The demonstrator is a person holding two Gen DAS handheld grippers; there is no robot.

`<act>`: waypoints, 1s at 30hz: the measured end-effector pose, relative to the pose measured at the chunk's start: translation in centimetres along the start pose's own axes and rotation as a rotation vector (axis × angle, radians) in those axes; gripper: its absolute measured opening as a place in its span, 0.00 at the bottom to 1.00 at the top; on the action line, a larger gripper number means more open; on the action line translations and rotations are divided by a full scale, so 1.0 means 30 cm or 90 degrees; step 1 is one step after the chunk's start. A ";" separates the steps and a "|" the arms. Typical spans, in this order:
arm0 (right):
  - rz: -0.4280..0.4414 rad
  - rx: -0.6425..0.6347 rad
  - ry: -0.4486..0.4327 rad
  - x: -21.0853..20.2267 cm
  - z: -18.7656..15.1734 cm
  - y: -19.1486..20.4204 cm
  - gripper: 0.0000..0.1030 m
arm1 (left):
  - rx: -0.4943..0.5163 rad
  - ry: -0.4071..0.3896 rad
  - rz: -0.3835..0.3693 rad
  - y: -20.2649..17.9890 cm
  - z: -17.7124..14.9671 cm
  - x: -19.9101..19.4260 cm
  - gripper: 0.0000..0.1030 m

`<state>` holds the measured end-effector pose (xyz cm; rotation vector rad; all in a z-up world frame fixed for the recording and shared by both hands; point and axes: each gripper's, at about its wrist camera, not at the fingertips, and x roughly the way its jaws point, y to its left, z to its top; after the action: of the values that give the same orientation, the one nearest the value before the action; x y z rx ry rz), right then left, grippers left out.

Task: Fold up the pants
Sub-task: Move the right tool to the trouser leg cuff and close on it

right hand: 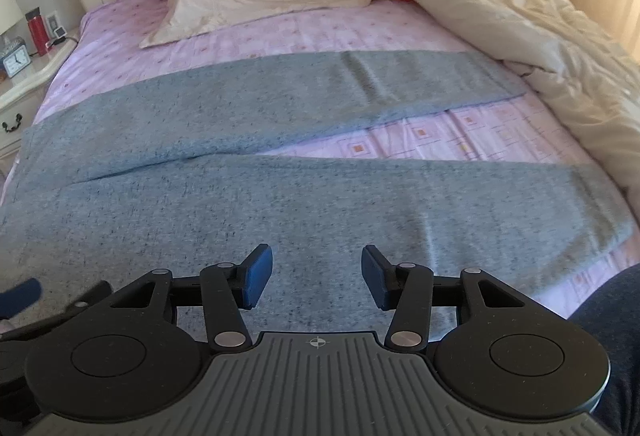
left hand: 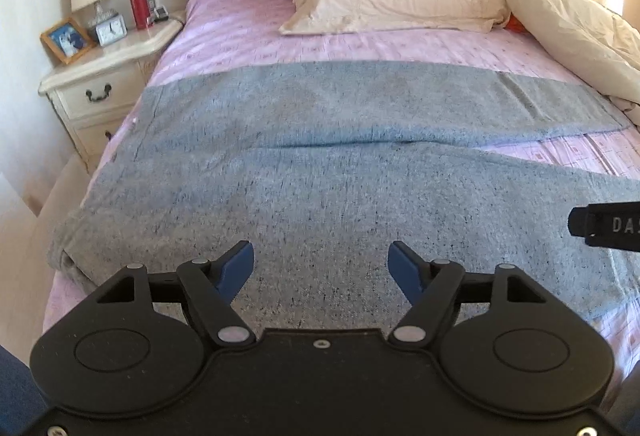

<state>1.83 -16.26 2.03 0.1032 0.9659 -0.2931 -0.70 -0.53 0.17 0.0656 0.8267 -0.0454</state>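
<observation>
Two sets of tongs, left (left hand: 321,270) and right (right hand: 317,276), spread wide and empty above grey pants (right hand: 248,196) laid flat across the bed (right hand: 460,132), legs splayed toward three o'clock, apparently smoothed ready for a first lengthwise fold.

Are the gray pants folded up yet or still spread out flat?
Spread out flat. The gray pants lie across the pink sheet with both legs apart, unfolded.
</observation>
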 end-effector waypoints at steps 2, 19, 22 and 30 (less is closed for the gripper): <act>0.006 0.003 0.028 0.021 0.011 -0.001 0.47 | 0.009 0.028 -0.004 0.000 0.005 0.027 0.72; 0.096 0.284 0.139 0.031 0.473 -0.698 0.45 | 0.068 0.125 -0.059 -0.126 0.101 0.162 0.72; 0.028 0.267 0.130 0.046 0.492 -0.844 0.45 | 0.082 0.122 -0.067 -0.166 0.132 0.187 0.72; -0.088 0.263 0.118 0.171 0.417 -1.151 0.45 | 0.118 0.135 -0.067 -0.244 0.173 0.290 0.72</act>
<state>4.45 -52.98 6.41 0.4484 1.0876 -0.6173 8.52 -8.34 -3.02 0.2045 1.0367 -0.2177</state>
